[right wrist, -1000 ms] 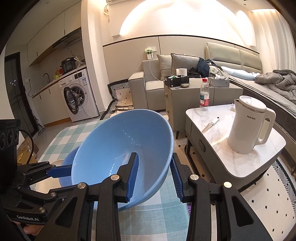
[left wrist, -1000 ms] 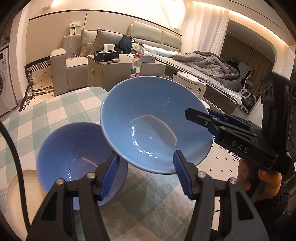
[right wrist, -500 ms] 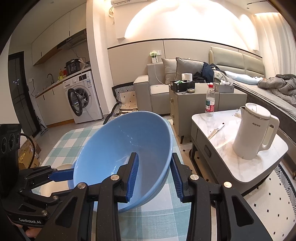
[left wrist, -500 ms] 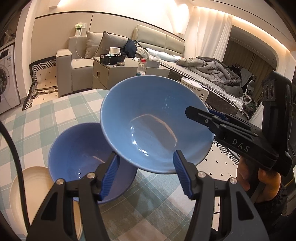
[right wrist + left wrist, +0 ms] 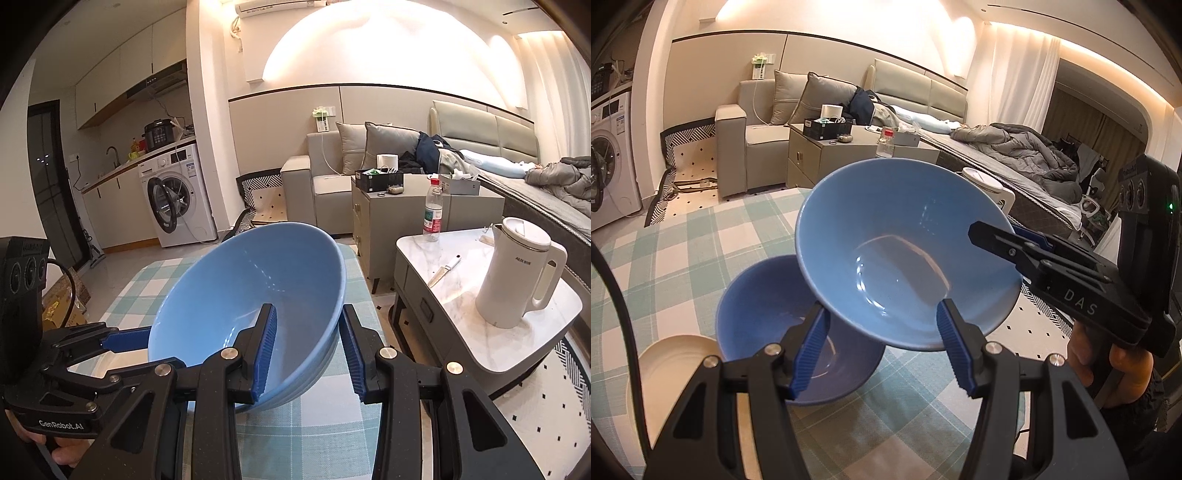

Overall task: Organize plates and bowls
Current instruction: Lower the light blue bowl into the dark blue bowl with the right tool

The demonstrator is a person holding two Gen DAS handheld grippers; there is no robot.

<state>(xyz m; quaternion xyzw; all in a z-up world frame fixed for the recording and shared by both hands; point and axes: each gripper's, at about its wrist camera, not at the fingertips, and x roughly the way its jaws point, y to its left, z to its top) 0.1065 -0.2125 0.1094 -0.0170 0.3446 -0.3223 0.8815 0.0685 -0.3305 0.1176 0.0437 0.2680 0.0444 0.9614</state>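
- Left gripper: jaws part open, blue ribbed pads on either side of empty air; nothing held. The tilted bowl's lower rim sits just beyond and between the pads, with no clear contact.
- Right gripper: clamped on the rim of the light blue bowl, one pad inside the bowl, the other outside its wall. In the left wrist view the same gripper comes in from the right and pinches the bowl's right rim.
- Light blue bowl: lifted off the table, tilted, opening facing the left camera; inside empty and glossy.
- Darker blue bowl: stands upright on the checked tablecloth, below and left of the lifted bowl, which overlaps its right rim in the picture.
- Cream plate: on the cloth, touching or just beside the darker bowl's left side; cannot tell which.
- A hand grips the right gripper's handle at lower right.
- Right of the table: marble-topped side table with a white electric kettle, a knife and a water bottle.
- Further back: grey sofa, bed with rumpled grey duvet.
- Far left: washing machine, door open.
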